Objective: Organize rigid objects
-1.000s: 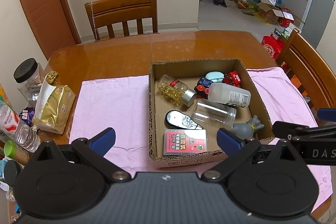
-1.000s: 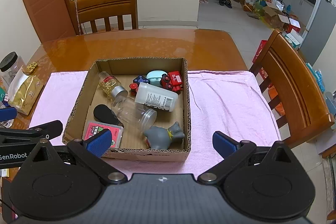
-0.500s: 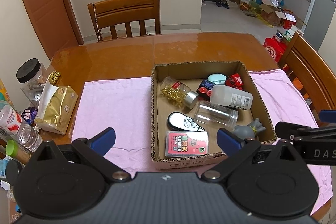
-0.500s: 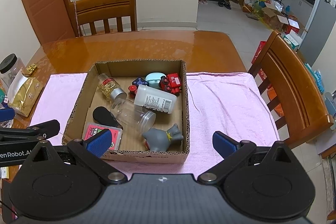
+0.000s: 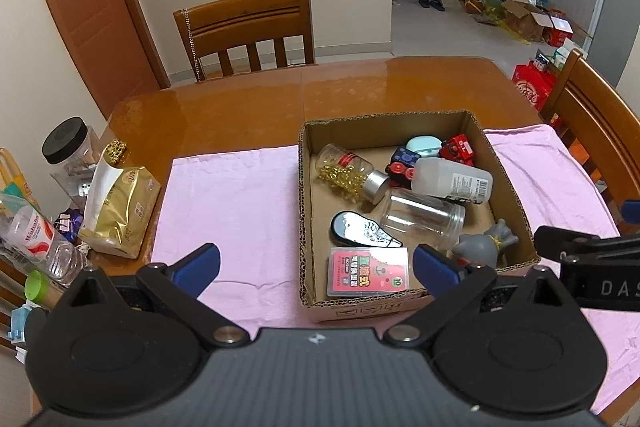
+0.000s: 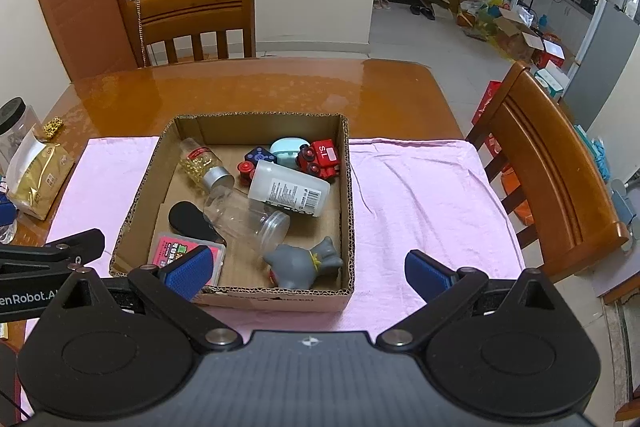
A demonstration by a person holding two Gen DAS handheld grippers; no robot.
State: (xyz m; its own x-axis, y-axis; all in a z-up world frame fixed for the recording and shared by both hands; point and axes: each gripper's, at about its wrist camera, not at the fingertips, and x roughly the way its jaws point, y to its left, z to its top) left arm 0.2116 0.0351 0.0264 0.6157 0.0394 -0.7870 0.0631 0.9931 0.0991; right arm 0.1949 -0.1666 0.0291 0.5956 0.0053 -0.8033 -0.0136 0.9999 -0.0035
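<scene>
I hold both grippers above the near edge of a pink cloth (image 5: 240,203) on a wooden table. My left gripper (image 5: 316,263) and right gripper (image 6: 308,267) have their jaws spread wide, holding nothing. Ahead, a cardboard box (image 6: 347,187) contains a clear jar (image 6: 244,219), white bottle (image 6: 288,189), red toy car (image 6: 322,157) and grey figurine (image 6: 302,263).

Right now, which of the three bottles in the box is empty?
The clear jar with the clear lid; the silver-capped bottle holds gold bits, and the white bottle is opaque.
</scene>
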